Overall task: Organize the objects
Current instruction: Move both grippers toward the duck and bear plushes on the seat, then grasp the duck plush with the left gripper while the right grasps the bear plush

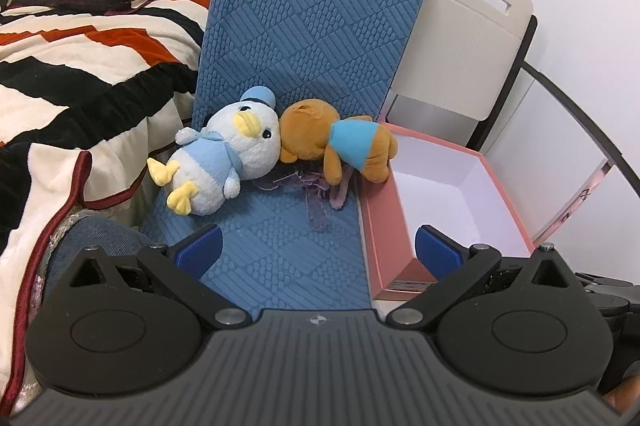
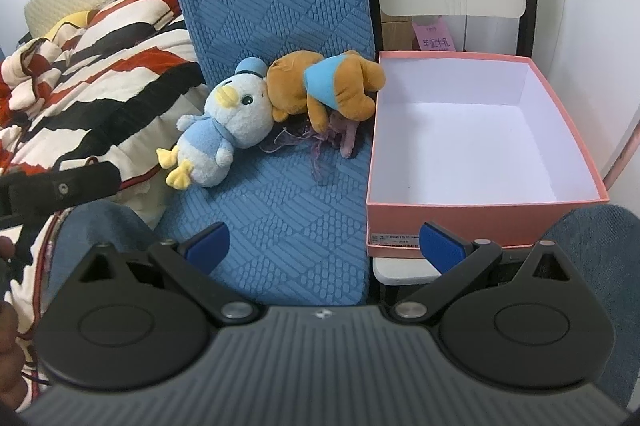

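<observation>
Blanket [image 1: 72, 66]: soft fleece in cream, red and black stripes, heaped at the left against the blue chair [image 1: 304, 26]. The chair wears a quilted cover of ribbed and dotted squares, its upright back meeting a flat seat. Box [image 2: 472, 210]: rectangular pink card with white inner walls, lidless and with nothing in it, standing just beside the chair's right edge on a pale seat. Duck [image 1: 216, 162]: round white pile plush in a pale blue jacket and cap, with yellow bill and feet, lying on its side at the back of the seat. Bear [image 1: 340, 142]: tan plush with a blue band, tipped over, its head touching the duck's, its body near the box corner. Purple threads [image 1: 316, 194]: a thin tangle under the bear. The front half of the seat is bare. Left gripper [image 1: 316, 254] and right gripper [image 2: 326, 246]: blue-padded fingers spread wide, holding nothing, near the seat's front edge.
</observation>
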